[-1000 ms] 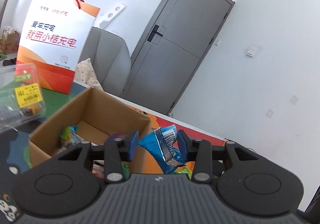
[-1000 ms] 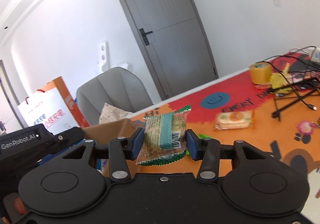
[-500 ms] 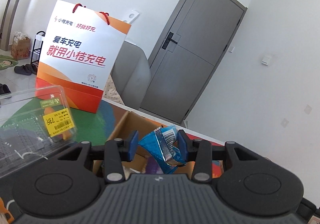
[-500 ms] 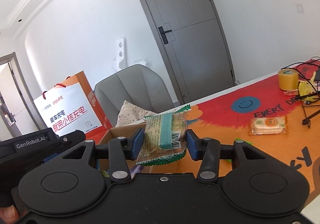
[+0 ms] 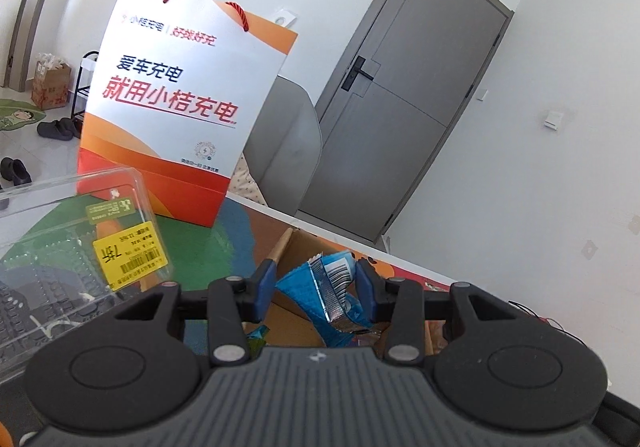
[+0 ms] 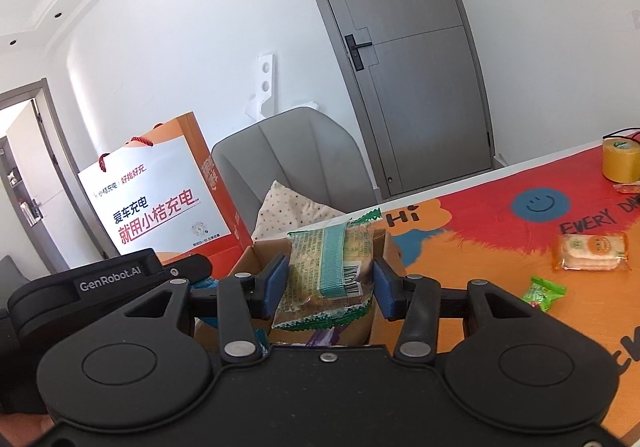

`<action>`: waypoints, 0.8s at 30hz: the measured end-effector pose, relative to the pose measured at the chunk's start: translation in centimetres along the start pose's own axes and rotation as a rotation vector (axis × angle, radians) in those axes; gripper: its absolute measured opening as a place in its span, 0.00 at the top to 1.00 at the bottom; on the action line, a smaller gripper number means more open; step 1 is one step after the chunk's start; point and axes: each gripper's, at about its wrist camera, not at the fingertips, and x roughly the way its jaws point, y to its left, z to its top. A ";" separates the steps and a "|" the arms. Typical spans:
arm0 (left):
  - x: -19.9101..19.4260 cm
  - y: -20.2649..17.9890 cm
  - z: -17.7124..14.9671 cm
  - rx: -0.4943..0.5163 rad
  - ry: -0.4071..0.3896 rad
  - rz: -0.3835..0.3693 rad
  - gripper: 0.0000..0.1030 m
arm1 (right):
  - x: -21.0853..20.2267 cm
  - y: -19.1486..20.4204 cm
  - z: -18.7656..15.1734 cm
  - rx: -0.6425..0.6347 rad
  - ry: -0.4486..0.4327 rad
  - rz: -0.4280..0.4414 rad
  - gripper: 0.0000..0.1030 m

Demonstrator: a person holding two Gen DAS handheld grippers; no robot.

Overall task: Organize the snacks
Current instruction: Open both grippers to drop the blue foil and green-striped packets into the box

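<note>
My left gripper [image 5: 316, 283] is shut on a blue snack packet [image 5: 328, 289] and holds it above the open cardboard box [image 5: 298, 247], which has snacks inside. My right gripper [image 6: 330, 283] is shut on a green-edged cake packet [image 6: 330, 271] and holds it over the same box [image 6: 260, 251]. The left gripper's body [image 6: 104, 287] shows at the left of the right wrist view.
An orange and white paper bag [image 5: 176, 107] stands behind the box. A clear plastic clamshell [image 5: 68, 247] lies at the left. A cracker packet [image 6: 590, 251], a green candy [image 6: 544, 293] and a tape roll [image 6: 622, 161] lie on the colourful table mat. A grey chair [image 6: 296, 163] stands behind.
Both grippers have moved left and closer to the box with their packets still held. The paper bag and clamshell now loom larger in the left wrist view.
</note>
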 end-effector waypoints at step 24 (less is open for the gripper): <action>-3.1 4.1 -0.6 -0.106 -0.025 0.063 0.11 | 1.6 0.7 -0.9 0.022 0.059 0.002 0.39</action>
